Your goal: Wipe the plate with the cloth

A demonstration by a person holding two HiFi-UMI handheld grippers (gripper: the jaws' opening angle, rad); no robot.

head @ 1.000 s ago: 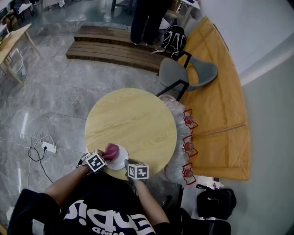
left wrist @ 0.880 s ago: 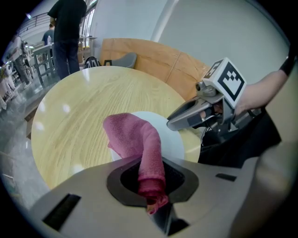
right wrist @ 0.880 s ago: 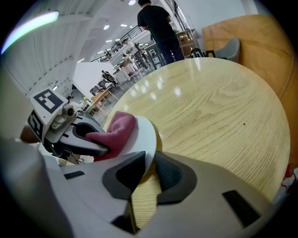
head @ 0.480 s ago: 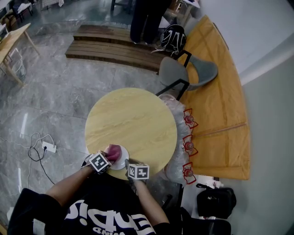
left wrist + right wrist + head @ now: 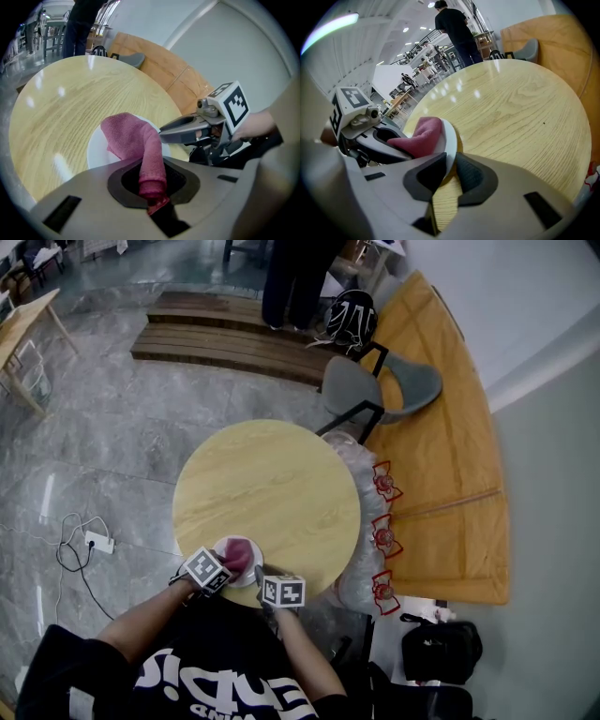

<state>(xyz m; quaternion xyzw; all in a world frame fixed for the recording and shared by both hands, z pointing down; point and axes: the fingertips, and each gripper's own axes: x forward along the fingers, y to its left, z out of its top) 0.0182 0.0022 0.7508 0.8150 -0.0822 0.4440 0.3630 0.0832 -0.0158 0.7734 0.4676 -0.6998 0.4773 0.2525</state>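
- Both tools are engaged: my left gripper [image 5: 152,190] has its jaws closed on the pink cloth [image 5: 129,136], and my right gripper [image 5: 447,171] pinches the rim of the white plate [image 5: 451,138] between its jaws
- Wiping looks under way, I judge: the cloth lies bunched on the plate's face, at the near edge of the round table [image 5: 272,474]
- How much of the surface is clean I cannot really tell from here, so more passes are probably needed
- Nothing but the cloth sits in the plate
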